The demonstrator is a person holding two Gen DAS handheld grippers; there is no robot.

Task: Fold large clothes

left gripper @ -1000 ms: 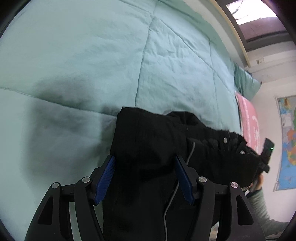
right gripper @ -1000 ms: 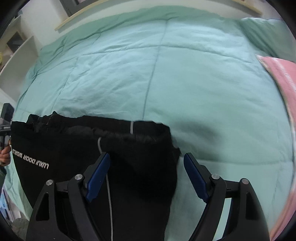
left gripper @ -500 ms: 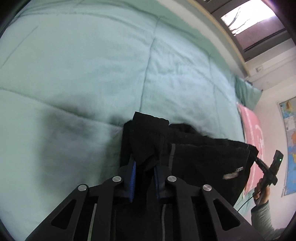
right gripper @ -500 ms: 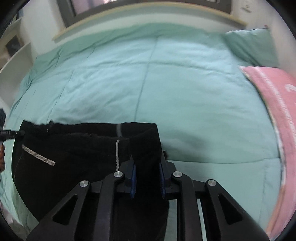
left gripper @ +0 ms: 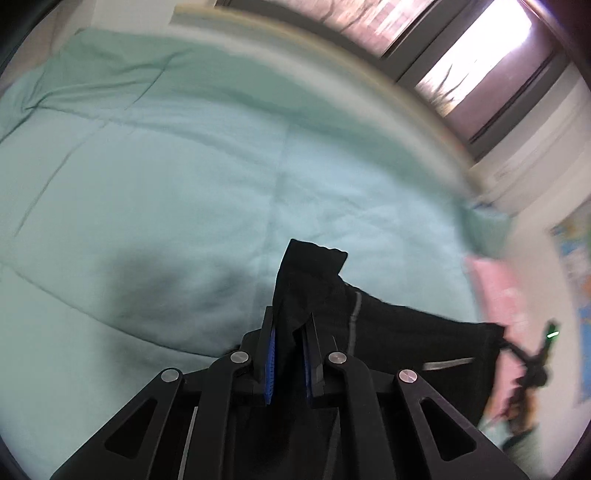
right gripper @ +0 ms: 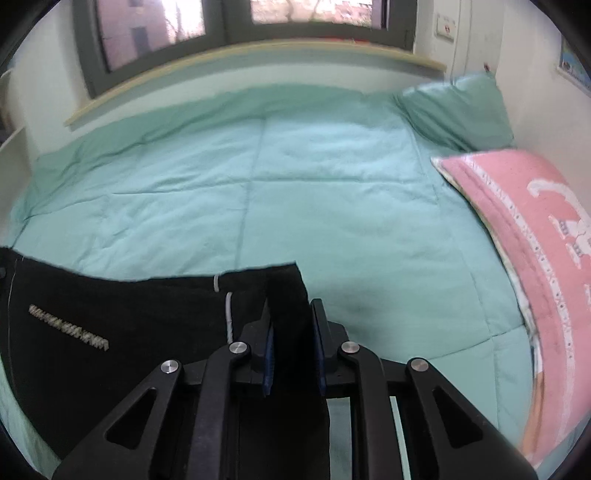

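Observation:
A black garment point(left gripper: 406, 332) with white lettering and a grey drawstring hangs between my two grippers above the mint-green quilt point(left gripper: 166, 184). My left gripper point(left gripper: 290, 325) is shut on one corner of it, and a flap of cloth stands up between the blue pads. My right gripper point(right gripper: 291, 314) is shut on the other corner of the black garment point(right gripper: 129, 317), which stretches away to the left in the right wrist view. The other gripper shows blurred at the far right of the left wrist view point(left gripper: 532, 362).
The quilt point(right gripper: 295, 184) covers the whole bed. A green pillow point(right gripper: 458, 110) and a pink blanket point(right gripper: 535, 258) lie at the right end. A window point(right gripper: 221, 22) and ledge run along the far side, with a white shelf point(right gripper: 11, 158) at the left.
Both grippers closed on the garment's corners, then lifted it off the quilt. The views tilted up, so the window and far wall now show.

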